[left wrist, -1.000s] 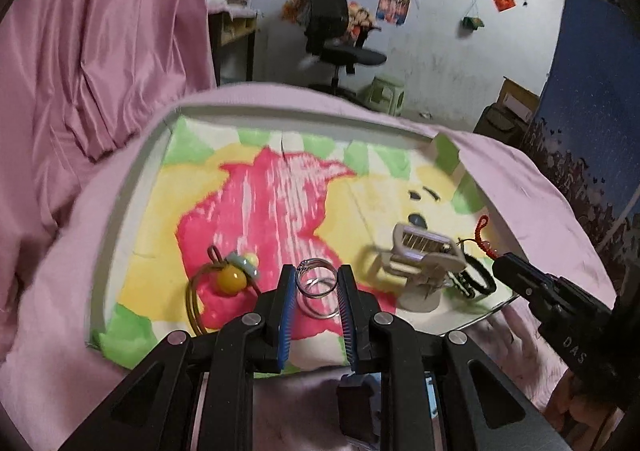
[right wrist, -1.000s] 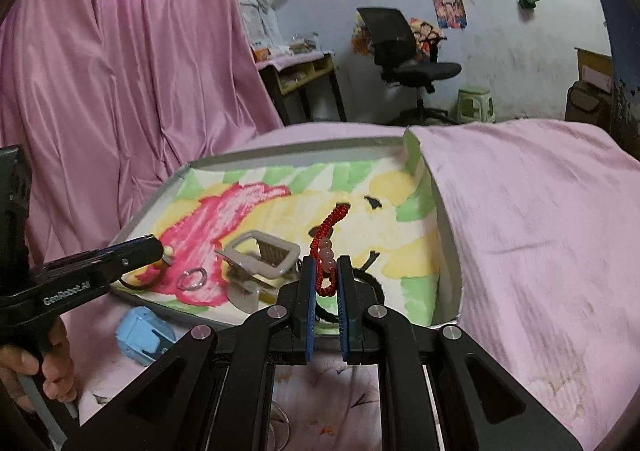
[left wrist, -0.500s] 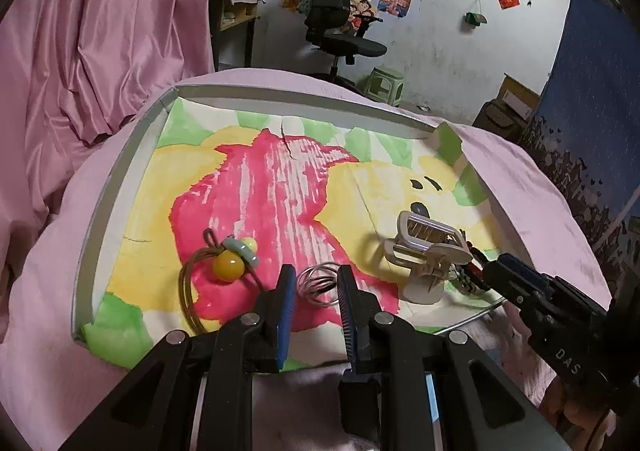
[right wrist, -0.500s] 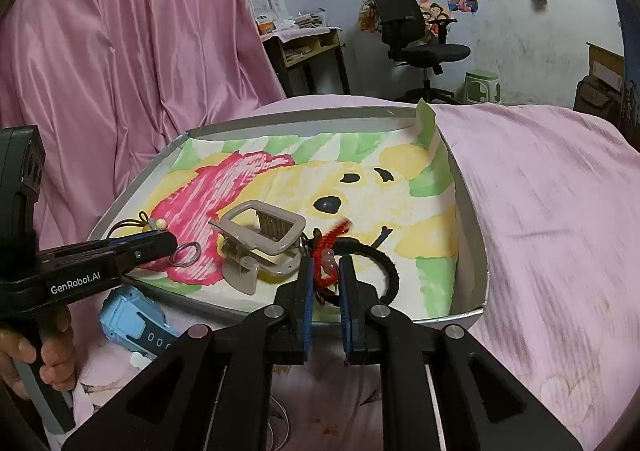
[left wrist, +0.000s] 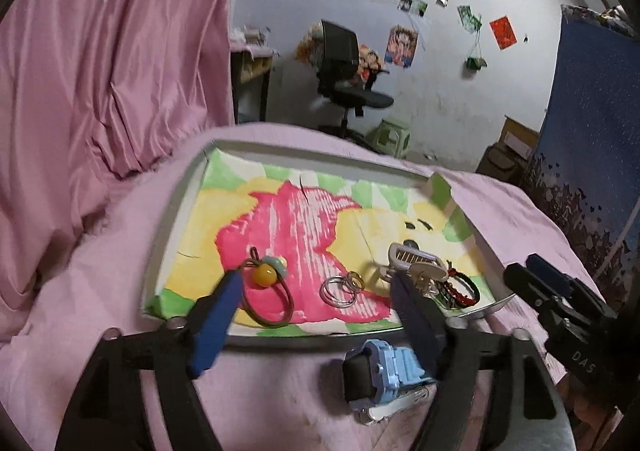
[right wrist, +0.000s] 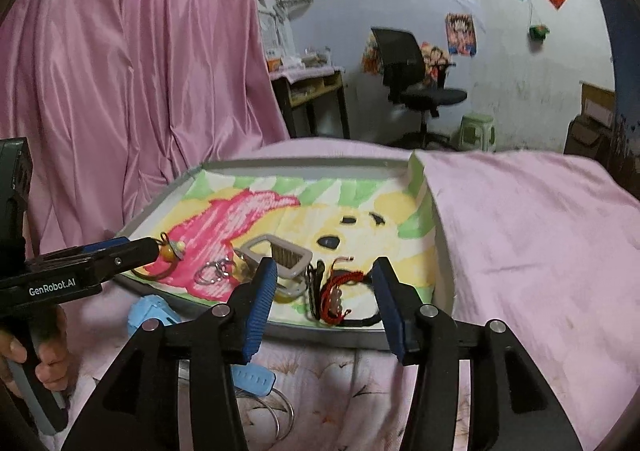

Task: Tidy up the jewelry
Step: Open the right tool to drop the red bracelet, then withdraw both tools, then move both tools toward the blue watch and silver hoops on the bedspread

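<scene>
A grey tray (left wrist: pixel 168 227) lined with a pink and yellow drawing lies on the pink cloth. In it lie a hair tie with a yellow bead (left wrist: pixel 266 274), silver rings (left wrist: pixel 339 289), a beige hair claw (left wrist: pixel 416 263) and a red cord bracelet with a black band (left wrist: pixel 460 289). My left gripper (left wrist: pixel 316 287) is open and empty just in front of the tray's near edge. My right gripper (right wrist: pixel 325 275) is open and empty over the red bracelet (right wrist: pixel 334 291), which lies in the tray (right wrist: pixel 444 275) beside the claw (right wrist: pixel 280 257).
A light blue watch (left wrist: pixel 386 369) lies on the cloth in front of the tray, also in the right wrist view (right wrist: pixel 150 313). Loose silver rings (right wrist: pixel 276 415) lie on the cloth near it. A pink curtain (left wrist: pixel 100 51) hangs at the left.
Both grippers opened and drew back from the tray. The left let go of the silver rings, the right let go of the red bracelet; both items now lie in the tray.
</scene>
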